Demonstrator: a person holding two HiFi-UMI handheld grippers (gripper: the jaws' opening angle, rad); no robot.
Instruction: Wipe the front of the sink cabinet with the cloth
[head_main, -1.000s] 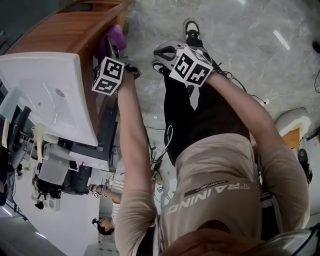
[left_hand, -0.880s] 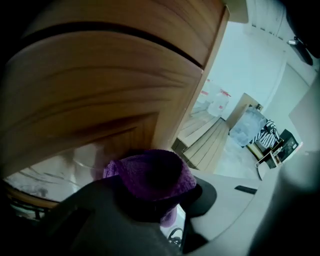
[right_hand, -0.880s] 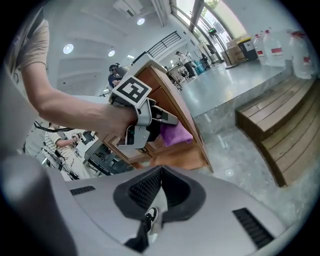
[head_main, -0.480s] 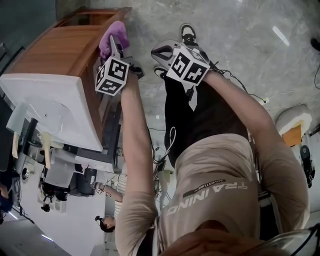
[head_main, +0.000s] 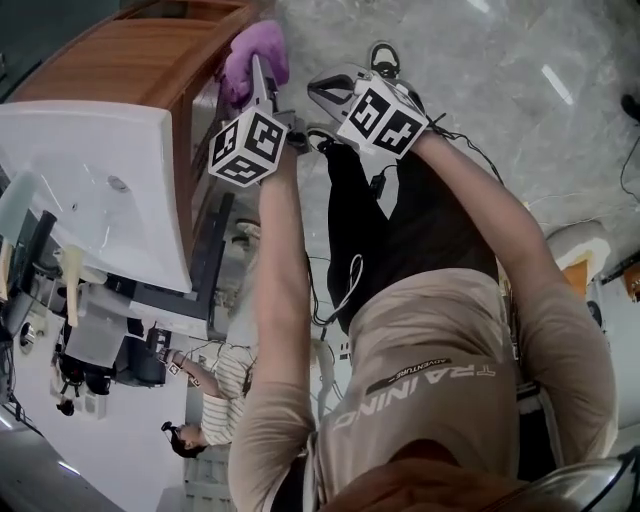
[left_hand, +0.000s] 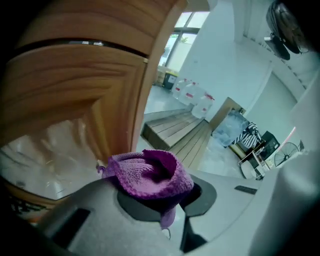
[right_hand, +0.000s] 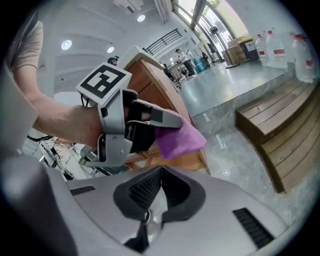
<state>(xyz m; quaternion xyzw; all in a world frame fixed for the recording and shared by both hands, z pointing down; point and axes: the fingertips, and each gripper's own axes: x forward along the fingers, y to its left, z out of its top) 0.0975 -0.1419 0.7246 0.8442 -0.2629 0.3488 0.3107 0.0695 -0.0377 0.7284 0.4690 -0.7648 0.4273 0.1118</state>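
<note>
The purple cloth (head_main: 252, 55) is bunched between the jaws of my left gripper (head_main: 258, 78), which is shut on it. It lies against the front of the wooden sink cabinet (head_main: 130, 60), close to the far end. The left gripper view shows the cloth (left_hand: 150, 172) over the jaws with the cabinet's wood front (left_hand: 75, 90) just beyond. The white sink (head_main: 90, 190) sits on top of the cabinet. My right gripper (head_main: 335, 98) hangs beside the left one, away from the cabinet. Its jaws (right_hand: 159, 172) are shut with nothing in them, and that view looks at the cloth (right_hand: 180, 137).
The person's legs and a shoe (head_main: 383, 55) stand on the grey marble floor to the right of the cabinet. Cables (head_main: 330, 290) trail over the floor. Wooden steps (left_hand: 175, 130) and water bottles (left_hand: 192, 95) lie beyond the cabinet's end. Another person (head_main: 215, 375) is at lower left.
My left gripper has carried the cloth along the cabinet front toward its far end, up and to the right in the head view. The right gripper stays alongside, still shut.
</note>
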